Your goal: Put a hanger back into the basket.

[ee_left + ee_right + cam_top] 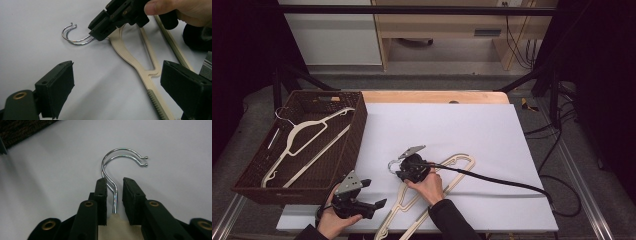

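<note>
The 2 stacked hangers [427, 197] lie on the white counter [492, 130], at 3 o'clock from the basket [357, 125]. Their 2 wire hooks [113, 170] run between the right gripper's [114, 182] fingers [101, 195], off-center against the 9 o'clock pad, a gap remaining at 3 o'clock. Pinching 1 wire could separate the pair. The left gripper's [117, 82] fingers are apart, empty.

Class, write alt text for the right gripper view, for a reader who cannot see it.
Two black tongs straddle the shanks of two stacked chrome hooks where they enter a cream hanger neck, with a gap on the right side. The hooks curl right over a white table; a dark woven basket fills the top-left corner.
</note>
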`<state>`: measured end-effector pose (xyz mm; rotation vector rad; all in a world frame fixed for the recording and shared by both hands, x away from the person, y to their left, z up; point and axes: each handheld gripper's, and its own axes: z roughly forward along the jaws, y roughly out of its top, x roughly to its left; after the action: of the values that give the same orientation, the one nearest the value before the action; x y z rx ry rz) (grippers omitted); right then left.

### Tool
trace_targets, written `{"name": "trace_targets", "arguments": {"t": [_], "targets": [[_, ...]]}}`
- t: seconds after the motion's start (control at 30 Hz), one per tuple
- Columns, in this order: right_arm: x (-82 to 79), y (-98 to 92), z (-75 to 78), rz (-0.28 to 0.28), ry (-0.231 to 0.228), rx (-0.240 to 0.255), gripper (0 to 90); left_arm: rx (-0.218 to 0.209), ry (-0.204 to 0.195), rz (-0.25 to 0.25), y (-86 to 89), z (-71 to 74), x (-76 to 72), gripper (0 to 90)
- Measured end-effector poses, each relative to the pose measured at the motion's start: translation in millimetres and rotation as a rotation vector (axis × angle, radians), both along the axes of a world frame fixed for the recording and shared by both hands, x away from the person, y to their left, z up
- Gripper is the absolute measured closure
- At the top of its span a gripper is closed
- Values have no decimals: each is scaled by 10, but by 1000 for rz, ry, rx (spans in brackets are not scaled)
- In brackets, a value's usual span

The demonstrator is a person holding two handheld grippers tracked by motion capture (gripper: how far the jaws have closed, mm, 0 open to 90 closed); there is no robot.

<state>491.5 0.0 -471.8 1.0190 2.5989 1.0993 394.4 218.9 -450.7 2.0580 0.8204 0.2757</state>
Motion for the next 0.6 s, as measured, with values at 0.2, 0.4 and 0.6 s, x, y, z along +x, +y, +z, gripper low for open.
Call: {"name": "trace_targets", "arguments": {"t": [0.2,0.4,0.6], "targets": [[-9,12,-13,-29,17,-22,869,3,6,-2,-10,-6,4,115],[-18,12,-5,-61,40,-16,888,2,8,-2,-12,-6,4,116],[-45,-7,46,-64,25,4,889,-9,17,0,-28,1,6,118]]}}
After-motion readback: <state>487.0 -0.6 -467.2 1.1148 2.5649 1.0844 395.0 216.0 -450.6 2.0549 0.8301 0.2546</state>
